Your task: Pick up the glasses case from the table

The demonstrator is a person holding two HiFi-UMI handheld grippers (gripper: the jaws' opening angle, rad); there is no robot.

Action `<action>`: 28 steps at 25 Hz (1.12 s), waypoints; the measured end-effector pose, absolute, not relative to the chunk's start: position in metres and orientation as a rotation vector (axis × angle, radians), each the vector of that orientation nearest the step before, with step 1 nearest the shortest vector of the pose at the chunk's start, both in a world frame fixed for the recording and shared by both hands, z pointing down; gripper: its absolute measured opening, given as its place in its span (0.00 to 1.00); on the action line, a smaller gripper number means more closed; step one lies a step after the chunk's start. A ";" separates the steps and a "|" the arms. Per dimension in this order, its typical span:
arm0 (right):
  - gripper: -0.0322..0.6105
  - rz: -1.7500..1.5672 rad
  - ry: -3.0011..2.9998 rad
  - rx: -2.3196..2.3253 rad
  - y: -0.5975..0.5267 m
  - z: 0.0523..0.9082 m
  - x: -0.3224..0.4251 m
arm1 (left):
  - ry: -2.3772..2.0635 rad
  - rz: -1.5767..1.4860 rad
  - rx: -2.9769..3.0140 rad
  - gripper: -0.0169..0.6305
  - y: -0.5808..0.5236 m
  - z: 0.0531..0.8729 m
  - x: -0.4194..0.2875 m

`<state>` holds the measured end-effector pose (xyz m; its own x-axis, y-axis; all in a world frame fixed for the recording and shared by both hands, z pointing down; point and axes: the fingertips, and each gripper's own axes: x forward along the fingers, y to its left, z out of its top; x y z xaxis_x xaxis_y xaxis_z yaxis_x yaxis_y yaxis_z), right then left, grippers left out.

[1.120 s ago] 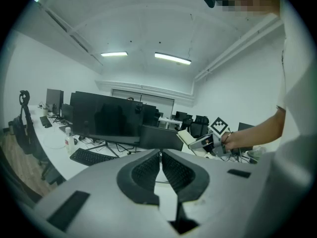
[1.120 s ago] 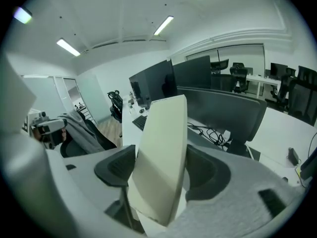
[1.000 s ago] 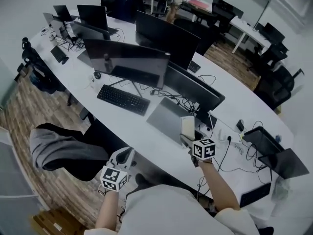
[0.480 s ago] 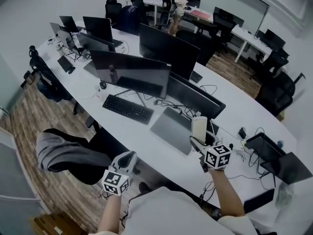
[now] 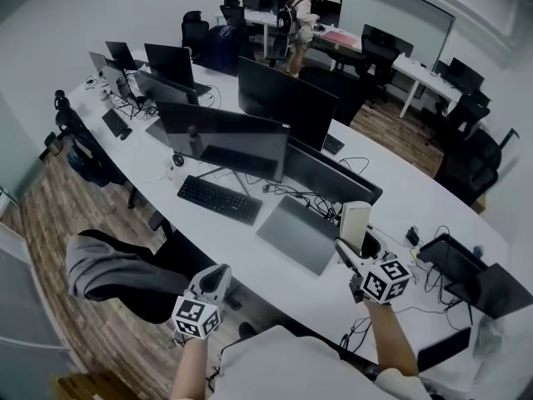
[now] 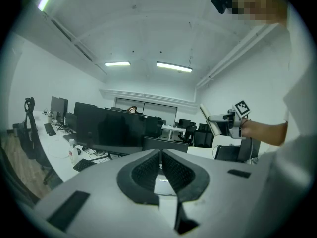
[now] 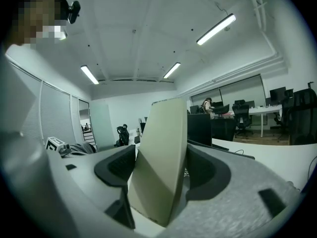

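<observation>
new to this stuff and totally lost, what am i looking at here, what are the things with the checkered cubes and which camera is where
There is no robot here. A person holds a pair of hand-held tongs in each hand, and the patterned cubes are part of them. The wide picture comes from a camera on the person's head, looking down at a long white table with monitors, a keyboard and a flat grey laptop. The other two pictures come from cameras riding on each pair of tongs, looking along the jaws. The right tongs are closed on a pale glasses case, held roughly upright above the table. Their own view shows the case wedged between the jaws. The left tongs are shut with nothing in them, off the table's near edge.
</observation>
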<state>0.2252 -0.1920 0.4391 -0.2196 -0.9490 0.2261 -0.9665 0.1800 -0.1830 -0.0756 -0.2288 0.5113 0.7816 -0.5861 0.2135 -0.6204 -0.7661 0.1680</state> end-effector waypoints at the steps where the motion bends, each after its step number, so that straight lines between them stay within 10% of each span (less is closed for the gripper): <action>1: 0.54 0.432 -2.372 1.938 -0.191 0.434 0.227 | -0.946 0.216 2.744 0.05 -0.229 0.511 -0.076; 28: 0.54 0.087 -2.447 2.100 -0.162 0.372 0.251 | -1.006 0.160 2.762 0.05 -0.245 0.480 -0.078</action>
<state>0.2510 -0.1624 0.3720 -0.1505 -0.9882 -0.0284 -0.9837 0.1526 -0.0952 -0.0776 -0.2450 0.4797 0.7629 -0.6243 0.1680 -0.6457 -0.7492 0.1477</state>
